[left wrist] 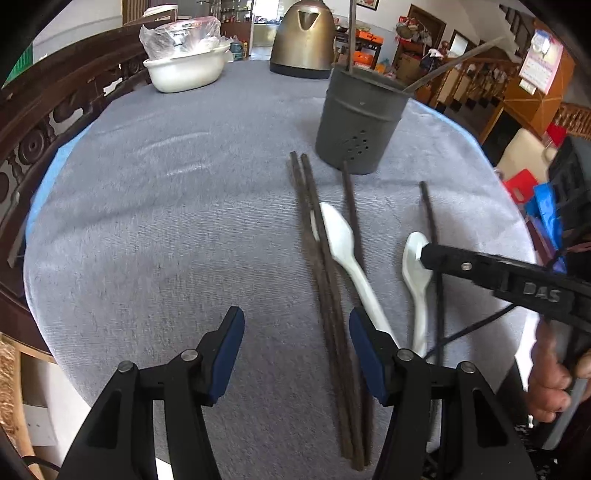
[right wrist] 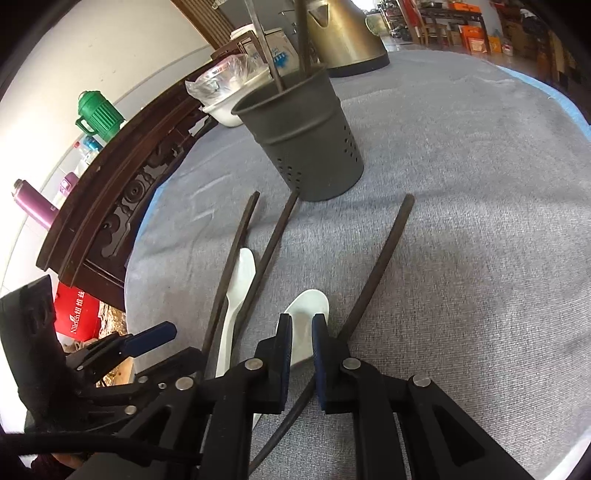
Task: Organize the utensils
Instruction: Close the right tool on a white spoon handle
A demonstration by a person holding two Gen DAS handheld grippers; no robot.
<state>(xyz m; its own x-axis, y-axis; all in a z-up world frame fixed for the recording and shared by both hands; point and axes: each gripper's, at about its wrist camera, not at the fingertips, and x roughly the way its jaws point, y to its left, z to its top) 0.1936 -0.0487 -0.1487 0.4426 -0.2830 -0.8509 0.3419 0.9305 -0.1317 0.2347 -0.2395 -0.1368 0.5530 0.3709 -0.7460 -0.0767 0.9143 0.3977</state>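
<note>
bright daylight, soft shadows, heavy fisheye bend on both wrist feeds

i see even daylight on the grey cloth (left wrist: 166, 206), brightest in the open room far beyond the left jaws, where the background washes out a little. glare sits on the plastic-covered bowl (left wrist: 184, 44) and on the kettle (left wrist: 303, 33) far ahead. shadows under the chopsticks (left wrist: 328, 295) just right of the left jaws are faint. the white spoon (left wrist: 351, 258) smears slightly with motion blur. on the right feed the pads close to the lens look soft, and the wall to the left of the right jaws is blown white. both frames curve hard and darken at the rim.
</note>
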